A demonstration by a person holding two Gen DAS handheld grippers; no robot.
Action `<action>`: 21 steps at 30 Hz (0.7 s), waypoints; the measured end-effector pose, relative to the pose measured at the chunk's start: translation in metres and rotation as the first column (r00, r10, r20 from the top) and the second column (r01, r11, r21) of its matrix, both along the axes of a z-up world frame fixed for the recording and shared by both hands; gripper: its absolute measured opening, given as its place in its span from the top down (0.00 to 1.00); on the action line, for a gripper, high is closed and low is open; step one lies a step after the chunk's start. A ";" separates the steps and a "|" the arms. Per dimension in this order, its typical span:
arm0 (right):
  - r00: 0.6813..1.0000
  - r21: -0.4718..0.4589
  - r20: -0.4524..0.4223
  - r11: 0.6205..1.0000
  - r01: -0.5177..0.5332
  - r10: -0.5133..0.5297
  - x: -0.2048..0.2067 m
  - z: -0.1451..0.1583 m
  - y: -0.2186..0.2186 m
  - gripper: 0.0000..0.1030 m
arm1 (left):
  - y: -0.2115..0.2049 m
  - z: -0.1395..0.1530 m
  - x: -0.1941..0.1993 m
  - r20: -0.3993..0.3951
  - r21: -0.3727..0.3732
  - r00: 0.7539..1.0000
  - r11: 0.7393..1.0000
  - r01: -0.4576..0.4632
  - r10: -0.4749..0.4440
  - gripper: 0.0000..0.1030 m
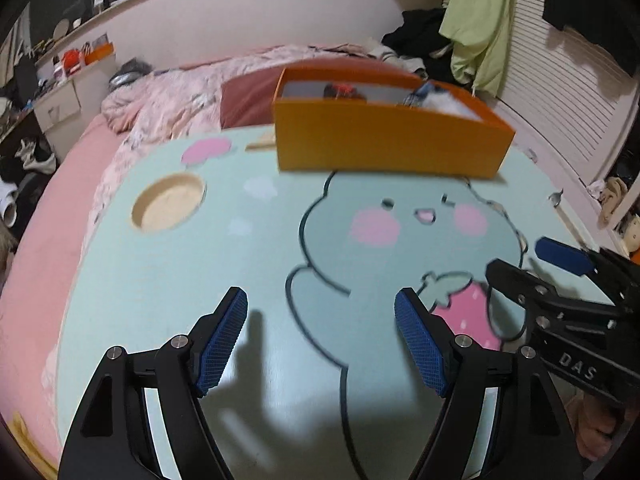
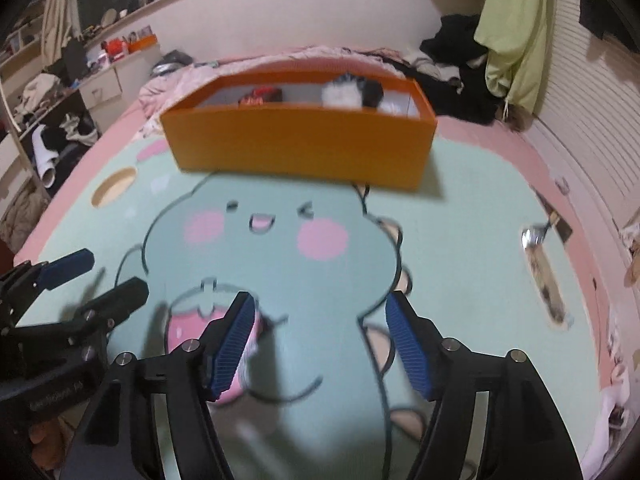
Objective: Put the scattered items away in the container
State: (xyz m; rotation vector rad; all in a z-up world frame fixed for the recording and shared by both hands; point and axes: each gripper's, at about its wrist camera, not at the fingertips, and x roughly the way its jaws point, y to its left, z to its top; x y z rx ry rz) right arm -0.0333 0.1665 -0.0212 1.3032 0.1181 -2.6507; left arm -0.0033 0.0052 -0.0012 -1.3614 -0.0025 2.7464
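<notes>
An orange box [image 1: 384, 140] stands at the far side of the mint cartoon table top [image 1: 200, 264]; it also shows in the right wrist view [image 2: 300, 144]. Inside it lie a red-and-black item [image 2: 260, 96], a white fluffy item [image 2: 340, 92] and a dark one [image 2: 372, 90]. My left gripper [image 1: 320, 320] is open and empty above the table's near part. My right gripper [image 2: 320, 328] is open and empty too, and shows at the right of the left wrist view [image 1: 528, 264]. A metal spoon [image 2: 536, 236] lies near the table's right edge.
The table sits on a bed with a pink sheet [image 1: 36, 264] and a rumpled pink quilt [image 1: 168, 92]. A round cup recess [image 1: 170, 202] is at the table's left. Clothes [image 1: 476, 20] pile up at the back right. A cluttered cabinet [image 1: 64, 96] stands at the left.
</notes>
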 end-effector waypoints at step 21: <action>0.999 0.004 -0.016 0.999 0.038 -0.037 0.012 -0.013 0.005 0.00 | -0.008 -0.012 0.002 0.016 -0.026 0.998 0.998 -0.064 0.065 0.00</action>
